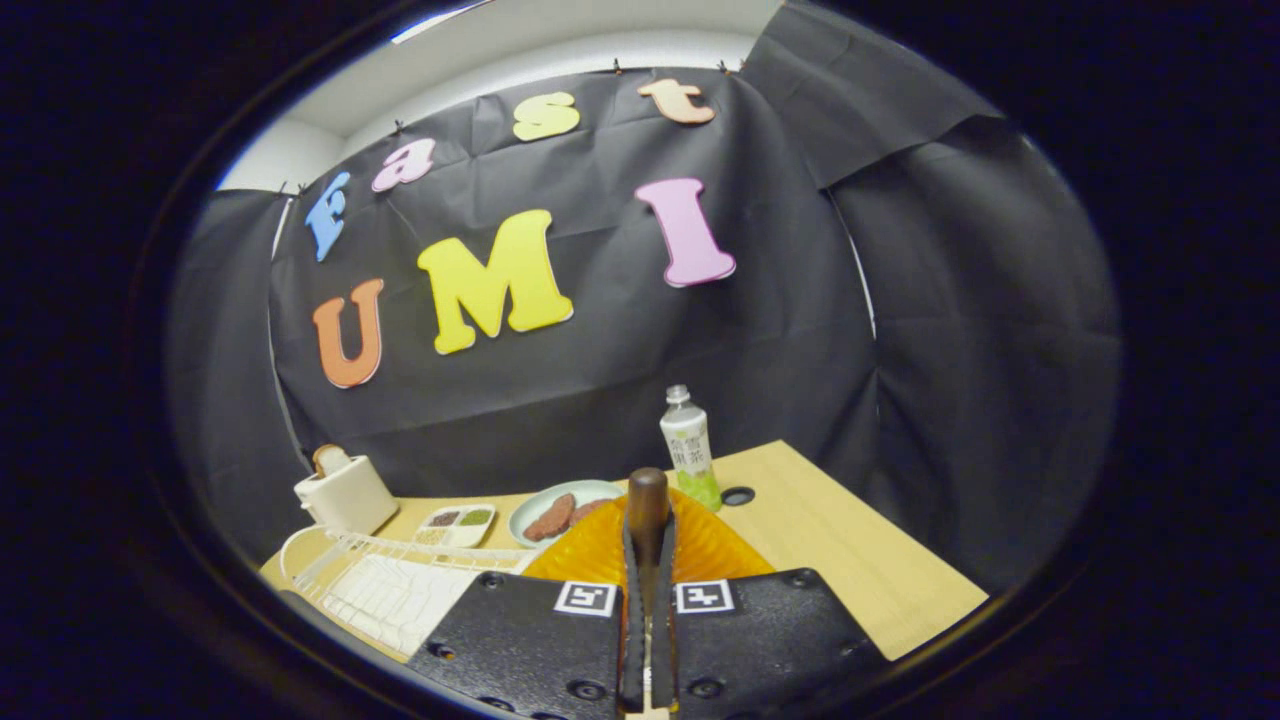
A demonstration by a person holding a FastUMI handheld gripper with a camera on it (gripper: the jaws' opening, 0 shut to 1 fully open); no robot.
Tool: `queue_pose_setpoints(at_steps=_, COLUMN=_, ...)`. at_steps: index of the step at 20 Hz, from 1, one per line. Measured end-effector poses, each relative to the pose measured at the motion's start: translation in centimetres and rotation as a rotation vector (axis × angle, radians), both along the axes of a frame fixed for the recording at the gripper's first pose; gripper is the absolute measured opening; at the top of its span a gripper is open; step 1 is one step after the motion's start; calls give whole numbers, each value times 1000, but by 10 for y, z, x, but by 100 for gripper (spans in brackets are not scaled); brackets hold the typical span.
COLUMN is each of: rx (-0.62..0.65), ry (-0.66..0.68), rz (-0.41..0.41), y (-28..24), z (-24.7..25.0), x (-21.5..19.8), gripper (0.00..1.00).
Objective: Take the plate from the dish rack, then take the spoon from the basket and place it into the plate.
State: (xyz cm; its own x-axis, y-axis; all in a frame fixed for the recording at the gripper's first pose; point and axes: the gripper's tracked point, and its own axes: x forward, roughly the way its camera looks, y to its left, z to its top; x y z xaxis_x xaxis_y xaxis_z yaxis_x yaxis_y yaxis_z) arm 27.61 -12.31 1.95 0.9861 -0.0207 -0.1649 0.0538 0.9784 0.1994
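1. Light wooden table in a booth hung with black cloth; pale wall above.
2. Gripper fingers pressed together on a brown wooden spoon handle, which stands up between them.
3. Orange ribbed plate lies directly beneath and just beyond the fingers.
4. White wire dish rack sits to the left.
5. Counted: one bottle, one pale plate with food, one small divided tray, one white toaster.
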Motion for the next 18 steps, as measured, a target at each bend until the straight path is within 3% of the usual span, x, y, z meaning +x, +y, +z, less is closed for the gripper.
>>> queue_pose_setpoints(at_steps=2, rx=43, ry=-34, rz=-11, y=8, z=19, x=-18, gripper=8)
queue_pose_setpoints(at_steps=7, rx=96, ry=-54, rz=48, y=51, z=28, x=-82, gripper=8)
queue_pose_setpoints(at_steps=11, rx=99, ry=-48, rz=87, y=91, z=5, x=-127, gripper=8)
queue_pose_setpoints(at_steps=18, rx=144, ry=-31, rz=90, y=147, z=-45, x=-167, gripper=8)
